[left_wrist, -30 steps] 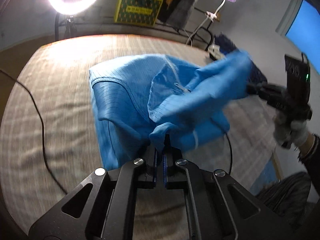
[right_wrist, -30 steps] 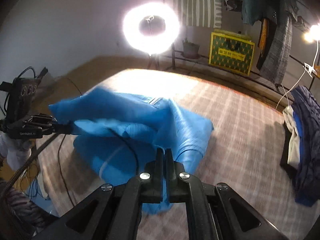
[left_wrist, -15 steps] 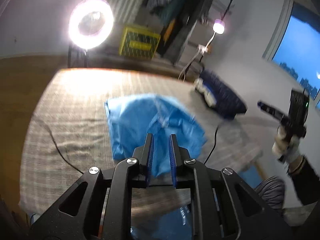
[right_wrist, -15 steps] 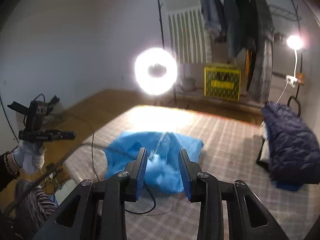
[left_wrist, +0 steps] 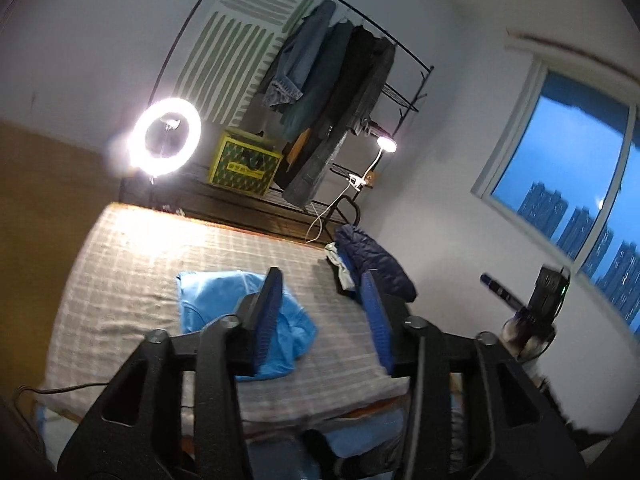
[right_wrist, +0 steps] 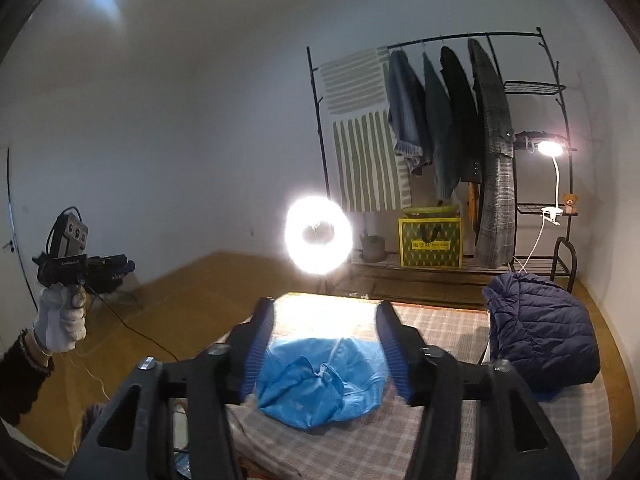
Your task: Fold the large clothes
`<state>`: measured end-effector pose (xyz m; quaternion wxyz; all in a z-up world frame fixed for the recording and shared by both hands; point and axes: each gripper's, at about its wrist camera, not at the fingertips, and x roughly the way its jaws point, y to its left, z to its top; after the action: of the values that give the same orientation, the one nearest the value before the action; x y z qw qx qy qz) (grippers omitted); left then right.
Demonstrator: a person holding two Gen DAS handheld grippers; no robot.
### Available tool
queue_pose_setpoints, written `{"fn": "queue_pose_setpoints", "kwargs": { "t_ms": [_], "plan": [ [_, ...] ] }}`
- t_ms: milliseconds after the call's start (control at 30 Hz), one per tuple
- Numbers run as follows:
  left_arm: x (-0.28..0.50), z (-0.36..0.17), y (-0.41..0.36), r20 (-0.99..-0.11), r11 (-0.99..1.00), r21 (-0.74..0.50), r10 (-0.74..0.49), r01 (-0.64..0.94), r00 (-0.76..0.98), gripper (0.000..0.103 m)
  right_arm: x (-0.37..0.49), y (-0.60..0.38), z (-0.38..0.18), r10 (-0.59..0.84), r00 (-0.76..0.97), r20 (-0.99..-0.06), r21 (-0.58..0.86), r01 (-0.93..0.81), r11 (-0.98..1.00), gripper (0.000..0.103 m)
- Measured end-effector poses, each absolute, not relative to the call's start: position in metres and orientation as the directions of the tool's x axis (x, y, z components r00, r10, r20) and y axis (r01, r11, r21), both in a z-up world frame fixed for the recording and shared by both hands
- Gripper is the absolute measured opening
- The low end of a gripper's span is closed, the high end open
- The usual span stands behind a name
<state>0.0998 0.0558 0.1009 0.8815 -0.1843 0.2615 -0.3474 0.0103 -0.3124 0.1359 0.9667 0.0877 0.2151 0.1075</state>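
A light blue garment [left_wrist: 208, 304] lies bunched in a rough fold on the checked bed [left_wrist: 132, 264]; it also shows in the right wrist view [right_wrist: 320, 384]. My left gripper [left_wrist: 322, 316] is open and empty, raised well back from the bed's near edge. My right gripper [right_wrist: 326, 344] is open and empty, also raised above the near edge. Each gripper shows small in the other's view, the right gripper [left_wrist: 520, 304] and the left gripper [right_wrist: 116, 266], both away from the cloth.
A dark navy puffer jacket [right_wrist: 540, 336] lies on the bed's right side over some white cloth [left_wrist: 340, 264]. A ring light [right_wrist: 318, 240], a yellow box [right_wrist: 430, 242] and a clothes rack [right_wrist: 460, 152] stand behind the bed. A window [left_wrist: 580, 184] is at right.
Both grippers let go of the blue garment, opened wide, and pulled up and back from the bed. The garment dropped into a bunched heap.
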Motion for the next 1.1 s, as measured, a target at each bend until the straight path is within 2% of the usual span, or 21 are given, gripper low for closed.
{"fn": "queue_pose_setpoints", "kwargs": {
  "t_ms": [133, 233, 300, 433, 533, 733, 833, 1033, 1100],
  "plan": [
    [0.113, 0.091, 0.056, -0.364, 0.707, -0.53, -0.688, 0.468, 0.628, 0.047, 0.012, -0.313, 0.127, 0.259, 0.873, -0.414, 0.25, -0.165, 0.954, 0.064],
    [0.139, 0.055, 0.051, -0.407, 0.71, -0.57, -0.681, 0.414, 0.608, 0.05, 0.025, -0.314, 0.097, 0.279, 0.85, -0.447, 0.303, -0.149, 0.941, 0.068],
    [0.162, 0.022, 0.046, -0.44, 0.713, -0.603, -0.672, 0.358, 0.596, 0.051, 0.043, -0.317, 0.066, 0.306, 0.822, -0.48, 0.371, -0.126, 0.92, 0.073],
    [0.216, -0.053, 0.037, -0.51, 0.705, -0.667, -0.667, 0.24, 0.544, 0.051, 0.078, -0.324, 0.014, 0.304, 0.772, -0.559, 0.419, -0.054, 0.906, 0.074],
    [0.259, -0.106, 0.028, -0.587, 0.738, -0.658, -0.628, 0.151, 0.511, 0.051, 0.117, -0.333, -0.04, 0.313, 0.703, -0.638, 0.461, 0.023, 0.887, 0.075],
    [0.305, -0.178, 0.018, -0.648, 0.741, -0.668, -0.623, 0.064, 0.438, 0.051, 0.169, -0.348, -0.136, 0.321, 0.592, -0.739, 0.512, 0.185, 0.839, 0.075],
    [0.323, -0.201, 0.011, -0.664, 0.734, -0.678, -0.636, 0.04, 0.393, 0.051, 0.184, -0.36, -0.174, 0.364, 0.561, -0.744, 0.572, 0.251, 0.781, 0.075],
    [0.342, -0.232, 0.004, -0.63, 0.669, -0.743, -0.706, 0.013, 0.324, 0.051, 0.2, -0.365, -0.232, 0.474, 0.531, -0.702, 0.686, 0.325, 0.651, 0.075],
    [0.348, -0.241, 0.002, -0.617, 0.651, -0.759, -0.723, 0.007, 0.311, 0.045, 0.209, -0.358, -0.239, 0.51, 0.52, -0.685, 0.706, 0.301, 0.641, 0.066]
  ]
}}
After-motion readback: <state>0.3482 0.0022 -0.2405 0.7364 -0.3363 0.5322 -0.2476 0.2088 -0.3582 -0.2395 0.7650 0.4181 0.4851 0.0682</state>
